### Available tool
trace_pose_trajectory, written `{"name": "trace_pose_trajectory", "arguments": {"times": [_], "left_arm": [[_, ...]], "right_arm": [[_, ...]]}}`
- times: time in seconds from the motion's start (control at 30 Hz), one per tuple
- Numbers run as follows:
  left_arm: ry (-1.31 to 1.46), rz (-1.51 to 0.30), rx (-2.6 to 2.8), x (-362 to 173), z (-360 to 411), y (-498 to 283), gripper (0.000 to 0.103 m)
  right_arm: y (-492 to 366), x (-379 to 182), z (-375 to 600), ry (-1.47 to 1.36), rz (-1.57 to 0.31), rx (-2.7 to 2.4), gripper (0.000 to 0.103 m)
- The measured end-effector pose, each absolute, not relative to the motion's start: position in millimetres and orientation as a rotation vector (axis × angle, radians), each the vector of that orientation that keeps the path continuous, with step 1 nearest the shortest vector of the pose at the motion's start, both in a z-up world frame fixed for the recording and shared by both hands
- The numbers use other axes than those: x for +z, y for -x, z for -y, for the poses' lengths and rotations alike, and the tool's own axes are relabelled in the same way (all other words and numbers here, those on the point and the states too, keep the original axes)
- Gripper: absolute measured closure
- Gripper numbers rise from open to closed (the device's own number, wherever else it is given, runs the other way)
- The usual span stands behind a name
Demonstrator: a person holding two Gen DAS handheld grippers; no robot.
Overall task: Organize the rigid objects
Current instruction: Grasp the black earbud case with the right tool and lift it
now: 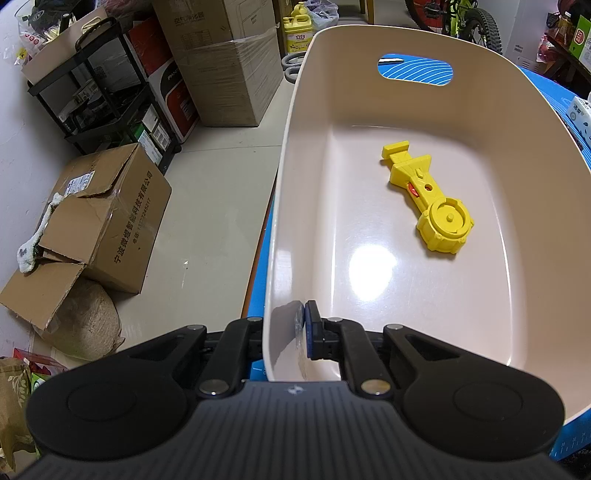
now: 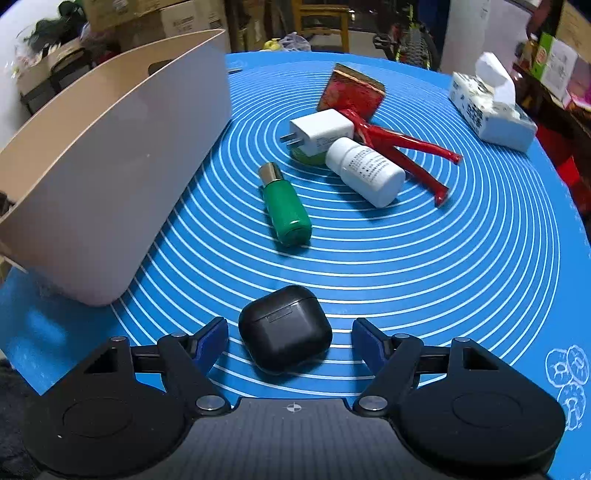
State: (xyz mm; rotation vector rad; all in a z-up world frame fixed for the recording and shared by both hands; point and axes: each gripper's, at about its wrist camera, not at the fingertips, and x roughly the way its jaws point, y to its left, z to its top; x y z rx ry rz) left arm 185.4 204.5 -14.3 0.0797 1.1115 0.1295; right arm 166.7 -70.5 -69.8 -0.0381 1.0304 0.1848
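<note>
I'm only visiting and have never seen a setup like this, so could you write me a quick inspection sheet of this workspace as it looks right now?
Surface: blue mat with white rings.
Job's things: beige bin holding a yellow toy; on the mat a black earbud case, green bottle, white bottle, white charger and red brush.
Clutter: tissue pack at the mat's far edge.
Grippers: left gripper shut on the bin's near wall; right gripper open, its fingers either side of the earbud case, not touching it.
Cables: nothing seen.
Surroundings: cardboard boxes, a black shelf and a bicycle on the floor.
</note>
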Motion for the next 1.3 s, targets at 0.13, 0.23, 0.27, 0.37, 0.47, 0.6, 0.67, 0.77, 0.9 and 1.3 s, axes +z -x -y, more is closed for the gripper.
{"name": "trace_pose_trajectory", "arguments": {"times": [0.13,0.23,0.27,0.37,0.47,0.6,0.67,0.77,0.9,1.3], "left_arm": [[-0.08,-1.112,0.13,-14,-204,-185,0.09],[-0.082,-1.111,0.13,-14,-204,-185,0.09],[-0.082,-1.111,0.13,-14,-204,-185,0.09],[-0.08,-1.11,0.127,-14,-206,-185,0.09],[-0.083,-1.111,0.128,-14,-205,-185,0.089],[-0.088,-1.111,0.131,-15,-206,-184,0.089],[-0.087,-1.111,0.131,-15,-206,-184,0.089],[-0.087,-1.111,0.131,-15,-207,-184,0.089],[-0.087,-1.112,0.13,-15,-207,-184,0.089],[-0.086,-1.112,0.131,-15,-206,-184,0.089]], "right_arm": [[-163,-69,68,0.08,-1.016,0.185,0.04],[-162,-68,70,0.067,-1.007,0.194,0.047],[-162,-68,70,0.067,-1.005,0.193,0.047],[-161,-66,69,0.077,-0.972,0.194,0.047],[-161,-56,70,0.066,-0.93,0.192,0.047],[-165,-36,69,0.051,-0.866,0.179,0.047],[-168,-23,67,0.044,-0.83,0.179,0.047],[-174,-3,63,0.042,-0.772,0.184,0.047],[-183,22,54,0.049,-0.703,0.198,0.047],[-218,70,0,0.101,-0.572,0.303,0.047]]}}
